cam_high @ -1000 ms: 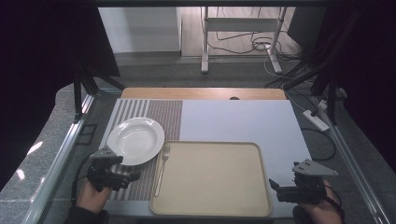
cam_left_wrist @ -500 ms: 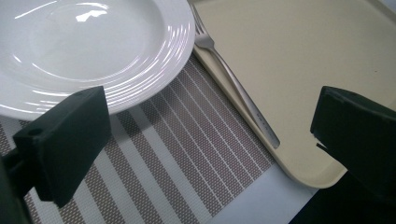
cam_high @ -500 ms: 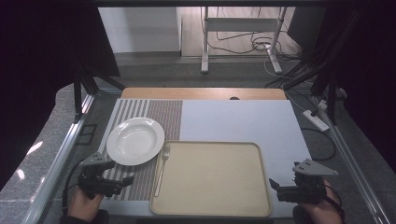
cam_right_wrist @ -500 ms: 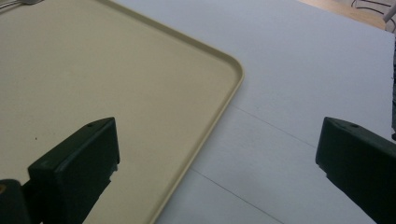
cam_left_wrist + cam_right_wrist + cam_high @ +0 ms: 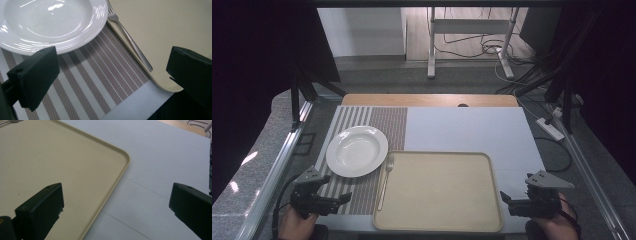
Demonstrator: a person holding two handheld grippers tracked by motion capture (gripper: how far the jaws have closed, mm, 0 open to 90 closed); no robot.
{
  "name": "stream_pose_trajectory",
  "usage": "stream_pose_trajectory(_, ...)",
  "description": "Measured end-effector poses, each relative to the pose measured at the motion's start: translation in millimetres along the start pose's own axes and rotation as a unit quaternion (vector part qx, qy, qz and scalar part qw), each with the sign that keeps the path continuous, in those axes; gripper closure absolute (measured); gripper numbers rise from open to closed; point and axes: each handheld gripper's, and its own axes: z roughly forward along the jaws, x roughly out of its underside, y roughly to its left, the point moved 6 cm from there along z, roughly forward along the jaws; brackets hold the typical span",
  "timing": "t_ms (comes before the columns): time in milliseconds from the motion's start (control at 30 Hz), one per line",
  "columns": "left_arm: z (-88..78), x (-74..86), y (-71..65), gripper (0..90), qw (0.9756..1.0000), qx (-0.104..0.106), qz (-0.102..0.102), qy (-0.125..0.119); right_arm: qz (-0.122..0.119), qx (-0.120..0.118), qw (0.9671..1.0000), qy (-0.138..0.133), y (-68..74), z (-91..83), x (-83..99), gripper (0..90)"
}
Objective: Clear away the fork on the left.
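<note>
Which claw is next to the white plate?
The left claw. It hovers over the striped placemat, just in front of the white plate. The right claw is across the table by the beige tray's near right corner.

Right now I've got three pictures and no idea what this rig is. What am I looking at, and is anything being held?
There is no robot: a person holds a hand-operated two-jaw gripper in each hand. The high view looks down from above the person's side of the table, with the left gripper at bottom left and the right gripper at bottom right. The other two pictures come from cameras riding on each gripper, looking out between its own black jaws.

On the table lie a striped placemat, a white plate on it, a beige tray, and a fork resting along the tray's left rim. Both grippers are open and hold nothing; the tray is bare.
</note>
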Motion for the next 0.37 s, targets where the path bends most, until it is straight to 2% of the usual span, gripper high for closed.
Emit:
stream_pose_trajectory(200,-3.8,3.6,-0.9,0.0,1.0,-0.008,0.003,0.001,-0.002,0.0,1.0,0.0,0.6,0.1,-0.3,0.2)
stream_pose_trajectory(367,-3.2,2.9,-0.2,0.0,1.0,-0.001,-0.001,0.002,-0.005,0.002,1.0,0.001,0.9,0.4,0.0,0.2)
